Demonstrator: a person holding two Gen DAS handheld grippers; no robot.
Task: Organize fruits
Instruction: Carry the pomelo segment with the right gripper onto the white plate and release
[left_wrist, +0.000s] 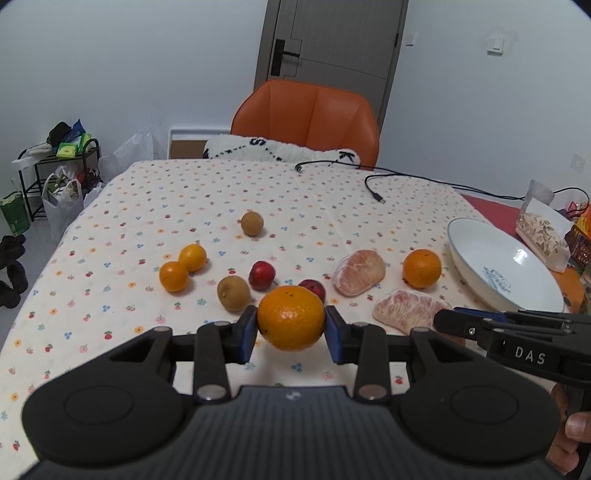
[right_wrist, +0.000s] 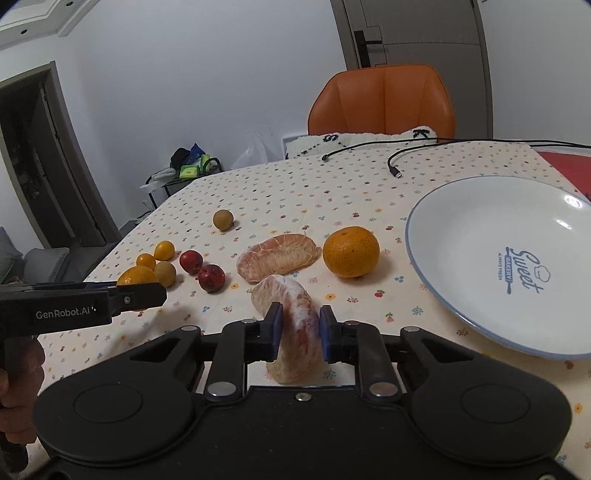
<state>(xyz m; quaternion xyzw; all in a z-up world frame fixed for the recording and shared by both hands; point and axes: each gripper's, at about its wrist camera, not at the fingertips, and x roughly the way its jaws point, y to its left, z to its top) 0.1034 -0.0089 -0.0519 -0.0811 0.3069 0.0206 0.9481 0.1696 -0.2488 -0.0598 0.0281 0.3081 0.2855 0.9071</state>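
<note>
— Two fruits are in the tongs at once. The left gripper (left_wrist: 291, 325) is clamped on a mandarin (left_wrist: 290, 318), its blue pads pressing the fruit's two sides across its widest part. The right gripper (right_wrist: 298, 332) is closed on a peeled pomelo segment (right_wrist: 295, 325) near the table's front edge, with the pads squeezing the segment across its narrow middle.

— How will they handle?

— I'd judge the mandarin firm and light, with a dimpled, glossy rind that gives the pads some bite; gripping across the middle suits it. The pomelo segment looks soft, pale pink under a thin whitish membrane, curved like a crescent. Hard pressure could burst the pulp, and it may sag at both ends, so a mid-body hold with modest force seems wisest.

— Where does the rest lie?

— On the flowered tablecloth (left_wrist: 184, 192): a second pomelo segment (right_wrist: 277, 256) and another mandarin (right_wrist: 351, 252) sit near the white plate (right_wrist: 461, 206), which holds nothing yet. Two red fruits (right_wrist: 201, 271), small orange ones (left_wrist: 183, 267) and brown round ones (left_wrist: 233, 293) lie further left.
</note>
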